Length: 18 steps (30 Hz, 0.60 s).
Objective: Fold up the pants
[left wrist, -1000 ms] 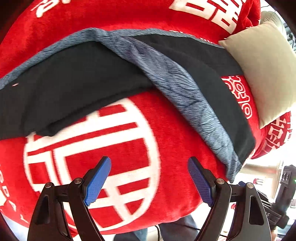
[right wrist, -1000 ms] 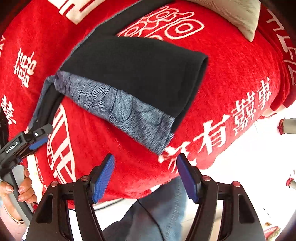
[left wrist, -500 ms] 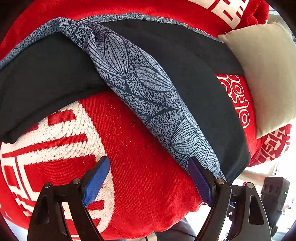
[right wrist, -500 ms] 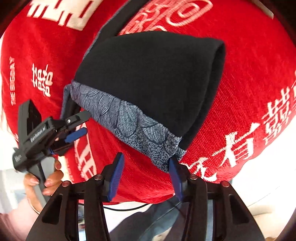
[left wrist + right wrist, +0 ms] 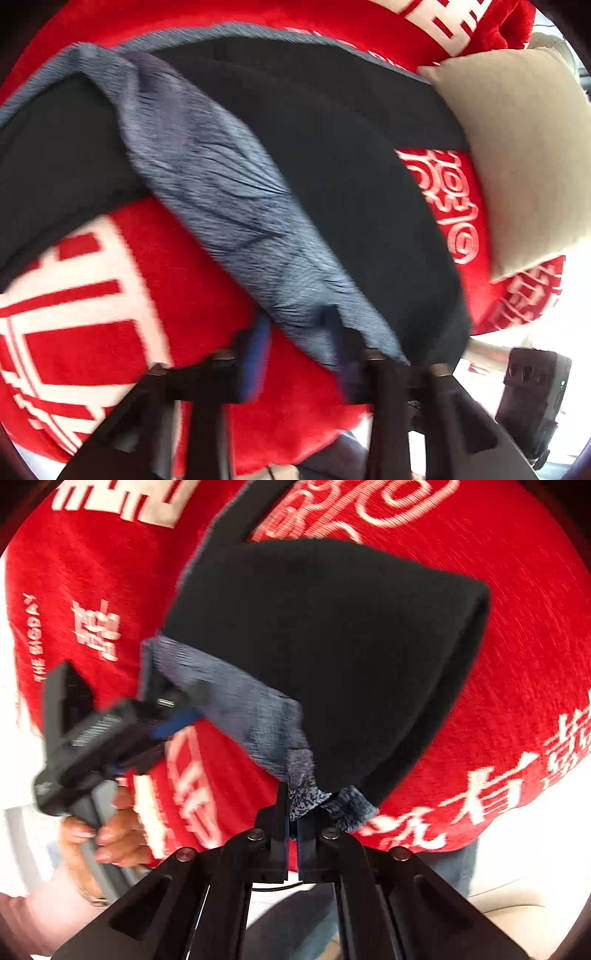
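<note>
Pinching the pants' (image 5: 332,657) patterned hem, the right tongs (image 5: 292,830) clamp tight; the left tongs (image 5: 299,354) straddle it, blurred, grip unclear

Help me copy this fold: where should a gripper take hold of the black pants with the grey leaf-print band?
Grip the grey leaf-print band of the black pants at its near corners, coming from the blanket's near edge. That thin hem overhangs the red blanket, so fingers slip around it, as the right gripper does.
</note>
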Motion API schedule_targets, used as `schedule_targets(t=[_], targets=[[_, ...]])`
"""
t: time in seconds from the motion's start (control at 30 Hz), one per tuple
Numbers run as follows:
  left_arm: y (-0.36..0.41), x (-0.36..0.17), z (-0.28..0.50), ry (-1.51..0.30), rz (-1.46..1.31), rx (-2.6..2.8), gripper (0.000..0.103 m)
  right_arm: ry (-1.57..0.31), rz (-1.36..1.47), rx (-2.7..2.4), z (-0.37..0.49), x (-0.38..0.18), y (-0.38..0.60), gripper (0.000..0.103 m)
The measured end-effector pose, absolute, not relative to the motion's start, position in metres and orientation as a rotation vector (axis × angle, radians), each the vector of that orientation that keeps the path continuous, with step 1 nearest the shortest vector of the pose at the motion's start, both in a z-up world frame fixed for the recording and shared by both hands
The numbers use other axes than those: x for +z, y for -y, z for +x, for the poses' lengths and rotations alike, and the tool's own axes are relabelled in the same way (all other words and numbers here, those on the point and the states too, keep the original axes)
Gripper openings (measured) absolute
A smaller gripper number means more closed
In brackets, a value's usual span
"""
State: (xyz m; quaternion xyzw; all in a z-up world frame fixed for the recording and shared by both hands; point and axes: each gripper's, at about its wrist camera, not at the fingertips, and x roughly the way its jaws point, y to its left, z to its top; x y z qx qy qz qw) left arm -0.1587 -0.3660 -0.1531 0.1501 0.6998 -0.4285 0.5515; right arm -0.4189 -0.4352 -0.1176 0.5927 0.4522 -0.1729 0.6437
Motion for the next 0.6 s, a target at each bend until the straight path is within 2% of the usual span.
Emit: schedule_targets(t=[0.2,0.4,0.6], targets=[[0.391,-0.119,-0.147,-1.624,0.282,-1.071,0.028,-0.928,1.253,-0.305,-0.392,-0.044,0.476,0.002],[0.419,-0.067,-0.106,-1.472,0.249,-1.065,0.028,-0.883,1.052,-0.292,-0.341,0.023,0.562,0.002],[0.412,-0.059,-0.055,-1.350,0.305,-0.869,0.028,-0.955,0.801,-0.381,-0.287,0.043,0.649,0.002]])
